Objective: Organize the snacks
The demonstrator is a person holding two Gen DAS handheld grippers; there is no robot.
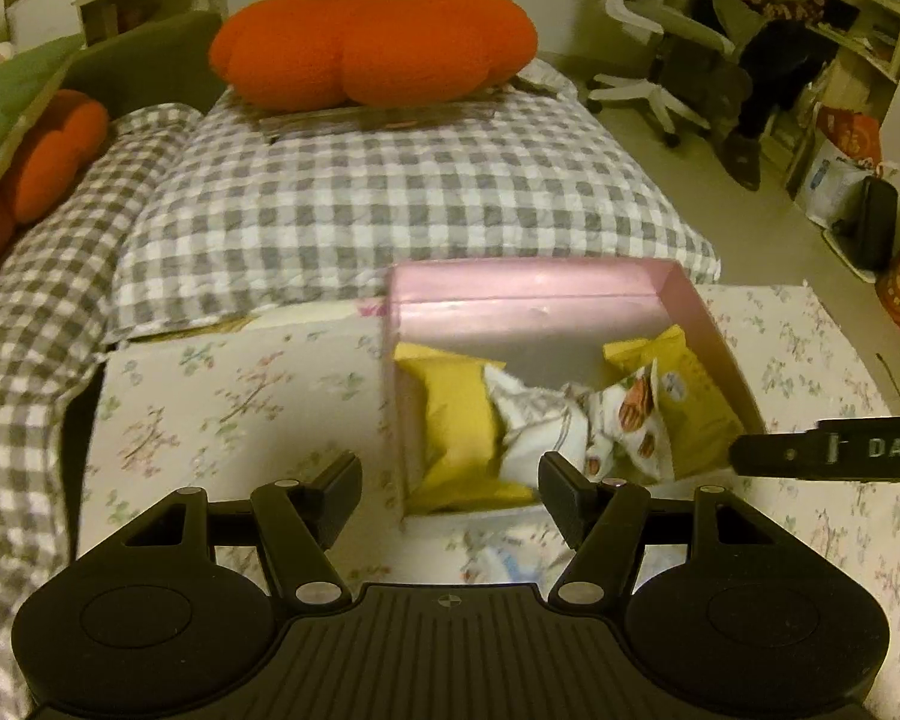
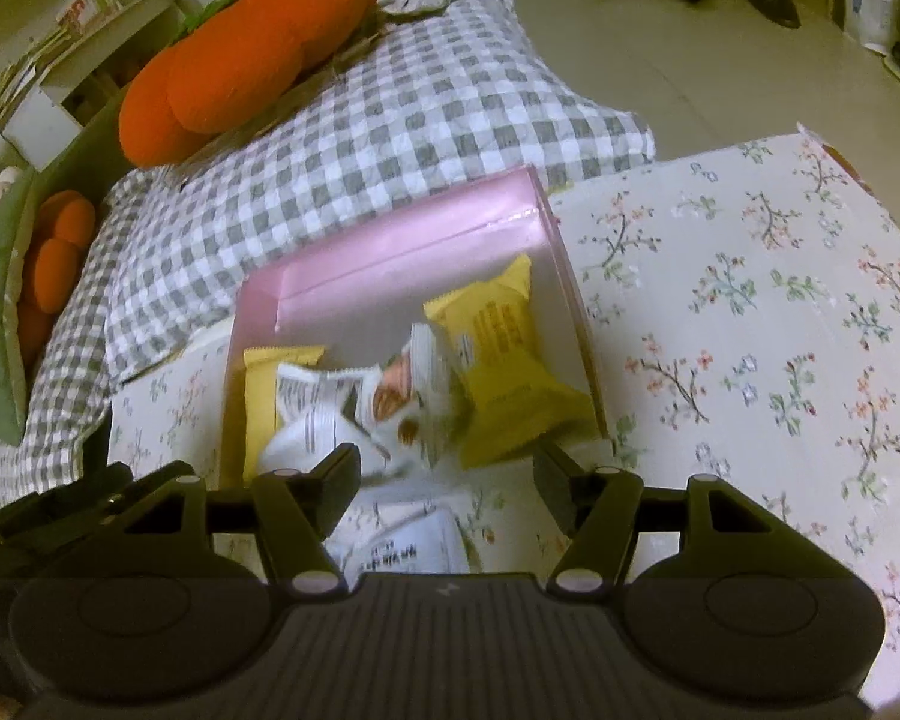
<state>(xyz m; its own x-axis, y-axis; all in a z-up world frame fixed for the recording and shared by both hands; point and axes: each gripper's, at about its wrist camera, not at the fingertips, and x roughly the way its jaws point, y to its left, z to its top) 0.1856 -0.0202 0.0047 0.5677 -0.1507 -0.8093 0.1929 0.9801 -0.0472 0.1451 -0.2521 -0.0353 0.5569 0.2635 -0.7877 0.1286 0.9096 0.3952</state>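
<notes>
Holding snack packets [image 1: 570, 420]: pink box [image 1: 528, 294]

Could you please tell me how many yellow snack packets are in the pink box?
2: one yellow packet at the left end, another at the right; more may hide beneath the white packets.

pink box [image 1: 528, 294], snack packets [image 1: 546, 420], gripper [image 1: 450, 480] open

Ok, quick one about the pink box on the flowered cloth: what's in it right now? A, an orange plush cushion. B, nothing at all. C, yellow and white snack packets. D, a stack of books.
C: the pink box holds yellow packets at either side and white printed packets between them, seen in both wrist views.
</notes>
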